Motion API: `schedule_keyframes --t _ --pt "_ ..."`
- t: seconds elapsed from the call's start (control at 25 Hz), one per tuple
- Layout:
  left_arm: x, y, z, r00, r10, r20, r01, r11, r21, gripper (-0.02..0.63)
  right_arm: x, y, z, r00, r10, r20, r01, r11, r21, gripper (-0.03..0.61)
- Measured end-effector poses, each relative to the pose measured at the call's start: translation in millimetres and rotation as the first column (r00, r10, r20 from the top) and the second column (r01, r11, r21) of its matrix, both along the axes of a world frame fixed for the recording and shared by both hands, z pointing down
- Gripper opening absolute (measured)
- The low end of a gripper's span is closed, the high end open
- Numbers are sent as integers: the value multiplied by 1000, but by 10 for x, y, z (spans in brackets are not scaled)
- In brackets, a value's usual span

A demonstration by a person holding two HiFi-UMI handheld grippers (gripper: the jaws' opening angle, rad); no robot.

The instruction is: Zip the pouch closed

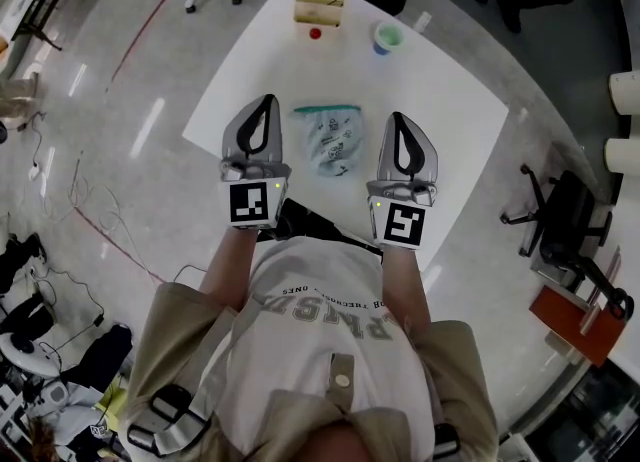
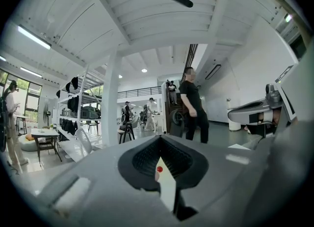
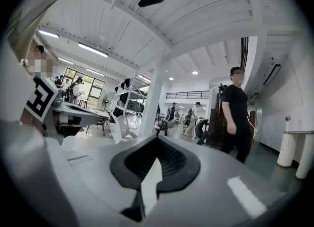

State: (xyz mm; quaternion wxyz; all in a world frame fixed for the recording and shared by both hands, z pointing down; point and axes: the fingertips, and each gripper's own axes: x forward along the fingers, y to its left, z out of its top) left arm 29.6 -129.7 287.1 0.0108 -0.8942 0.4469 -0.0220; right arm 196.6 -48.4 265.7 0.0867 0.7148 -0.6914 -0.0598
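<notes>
Holding both claws shut, one on each side of the pouch.

Seen from the head view, the pouch (image 1: 330, 137) lies flat on the white table (image 1: 450, 100), in the gap between the left claw (image 1: 266, 101) and the right claw (image 1: 397, 118). Its teal top edge faces away from the person, about level with the two claw tips. It sits just beside each claw, and neither claw grips it. Each claw's own view shows its two jaws pressed together with nothing between them, the left claw (image 2: 159, 138) and the right claw (image 3: 156, 140) both pointing level out into the room, so the pouch does not appear there. Farther back on the table stand a tan box (image 1: 319, 6), a small red thing (image 1: 316, 33) and a cup (image 1: 387, 38), well apart from the pouch.
</notes>
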Motion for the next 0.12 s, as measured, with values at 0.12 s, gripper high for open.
schedule_keyframes --t 0.12 --pt "-3 -20 40 1000 -2 -4 2 1000 -15 14 0 -33 11 1000 -2 16 2 1000 0 -2"
